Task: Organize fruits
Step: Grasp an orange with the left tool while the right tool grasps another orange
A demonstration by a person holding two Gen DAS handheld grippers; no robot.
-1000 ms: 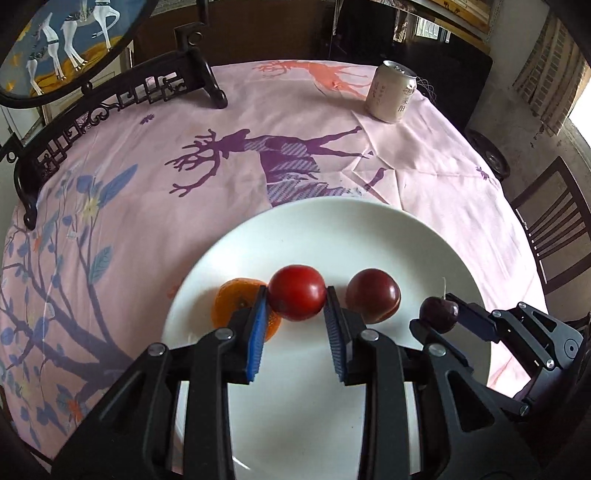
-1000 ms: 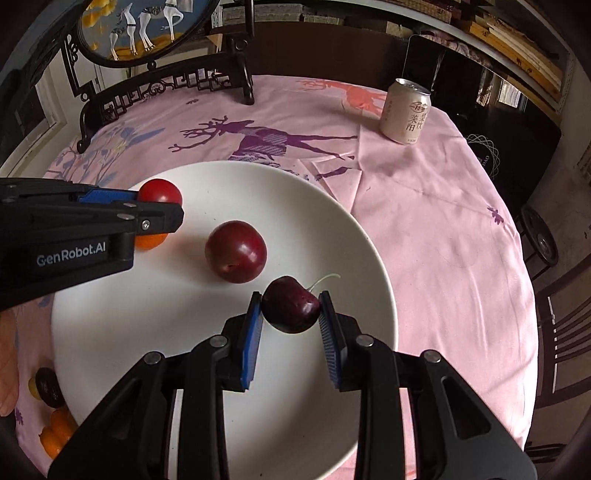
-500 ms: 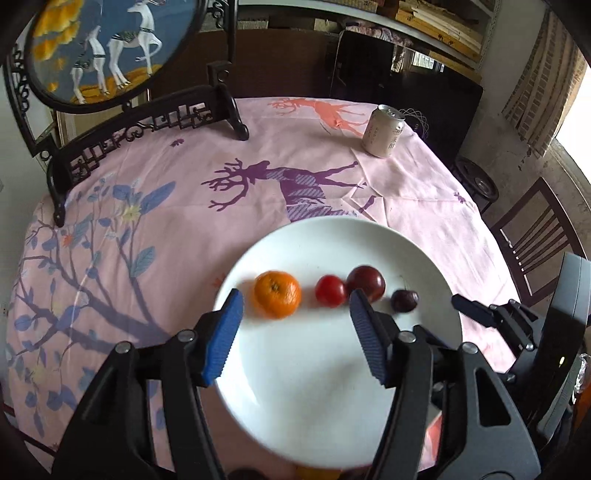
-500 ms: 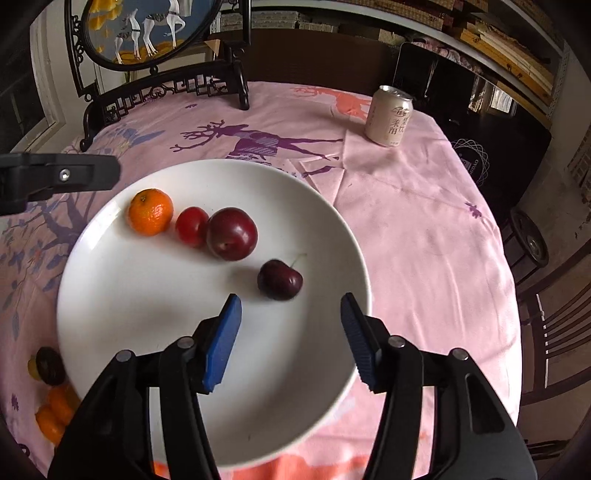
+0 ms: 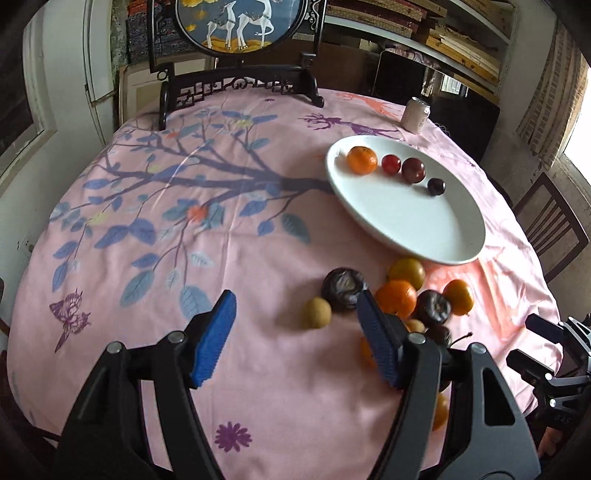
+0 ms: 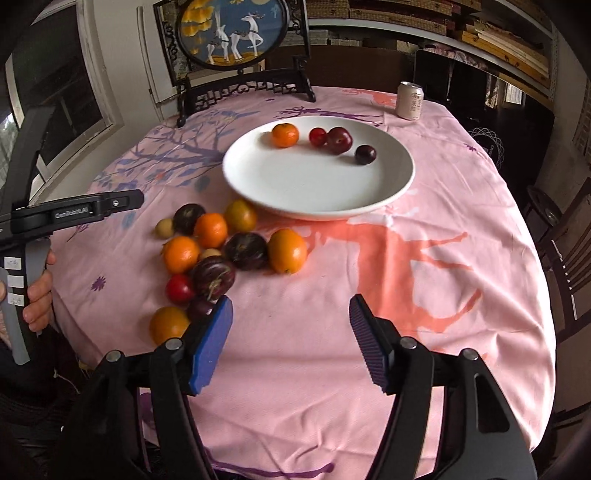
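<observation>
A room with stacked shelves along the back wall holds a round table under a pink tablecloth (image 6: pixel 424 258) printed with deer, branches and leaves. At the far edge stands a dark carved stand carrying a round deer painting (image 6: pixel 231 33), and a pale drink can (image 6: pixel 410 100) sits upright to its right. A dark wooden chair (image 5: pixel 554 229) stands beside the table.

A white plate (image 6: pixel 314 184) lies past the table's middle. Along its far side sit a mandarin (image 6: pixel 285 135), a small red fruit (image 6: pixel 317 136), a dark red plum (image 6: pixel 339 140) and a cherry (image 6: pixel 365 154), the two red ones touching. Just beside the plate's near rim, a loose pile of fruit (image 6: pixel 218 254) rests on the cloth: oranges, dark wrinkled ones, small yellowish ones.

The left gripper (image 5: pixel 295 334) has just been opening; its blue pads stand about half apart, empty, over bare cloth beside the pile. The right gripper (image 6: pixel 290 341) has likewise just been opening, and it holds nothing.
</observation>
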